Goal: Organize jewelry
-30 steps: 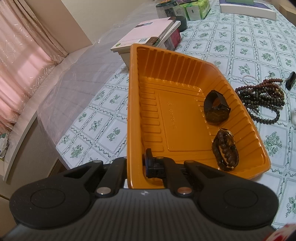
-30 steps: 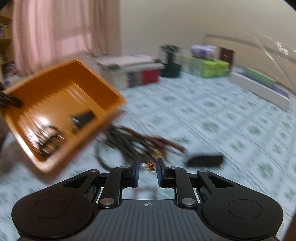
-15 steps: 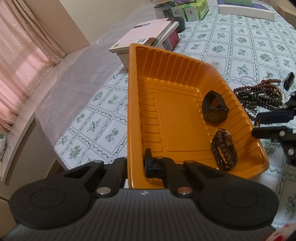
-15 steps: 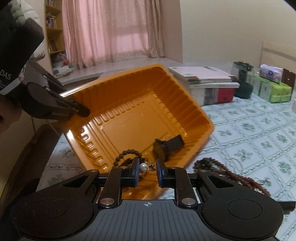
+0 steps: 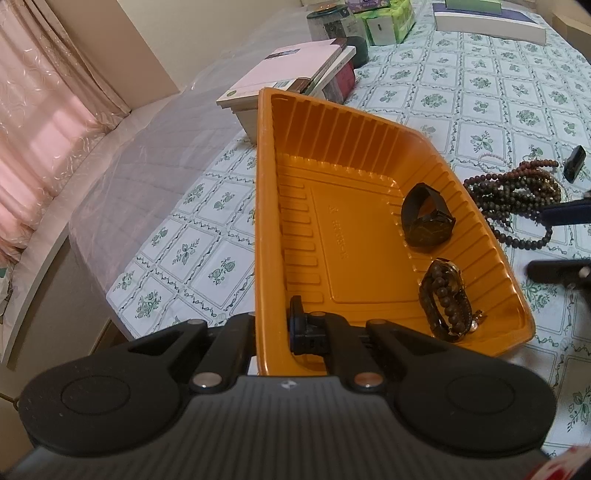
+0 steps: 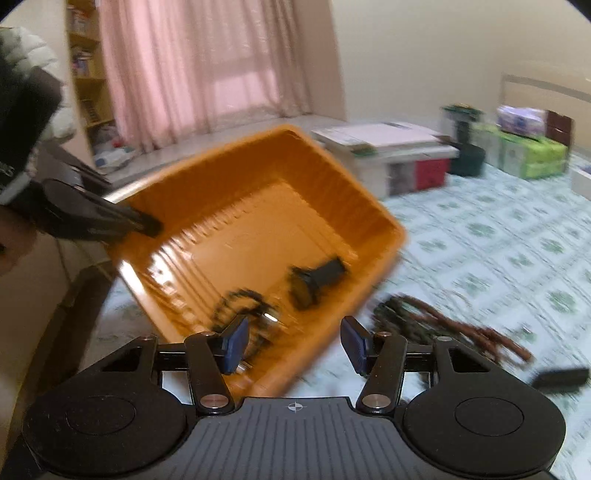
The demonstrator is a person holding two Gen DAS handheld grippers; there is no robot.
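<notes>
Left gripper (image 5: 271, 332) clamped tight on the near wall of the orange tray (image 5: 354, 243), one finger outside the rim and one inside; tray looks tilted up on that side, lower centre of the left wrist view. Judged purpose: the tilt lets pieces slide to the far wall and keeps the tray steady as a target. Inside, along the right wall: a black watch (image 5: 424, 221) and below it a bead bracelet (image 5: 445, 299) with a small pearl piece (image 5: 474, 324) at its lower end. Right gripper (image 6: 293, 345) at lower centre of its own view, just over the tray's near corner, jaws opening with nothing between the blue pads; in the left view its fingers (image 5: 565, 214) enter from the right edge. Judged: a drop into the tray just made or in progress. Right view is motion-blurred, fine detail unreadable. Still outside the tray, right of it on the cloth: a pile of long bead necklaces (image 5: 517, 199), a thin pale bead strand (image 5: 489, 157) and a small black object (image 5: 575, 163), identity unclear. Surface: table under a white cloth (image 5: 498, 85) with a green floral grid, a clear plastic sheet over it. Behind the tray, stacked books (image 5: 291, 74); farther back a dark jar (image 5: 330, 22) and green tissue packs (image 5: 388, 22). Room: pink curtains (image 5: 40, 122) at upper left, beige wall, a bookshelf (image 6: 88, 77) in the right wrist view's upper left.
</notes>
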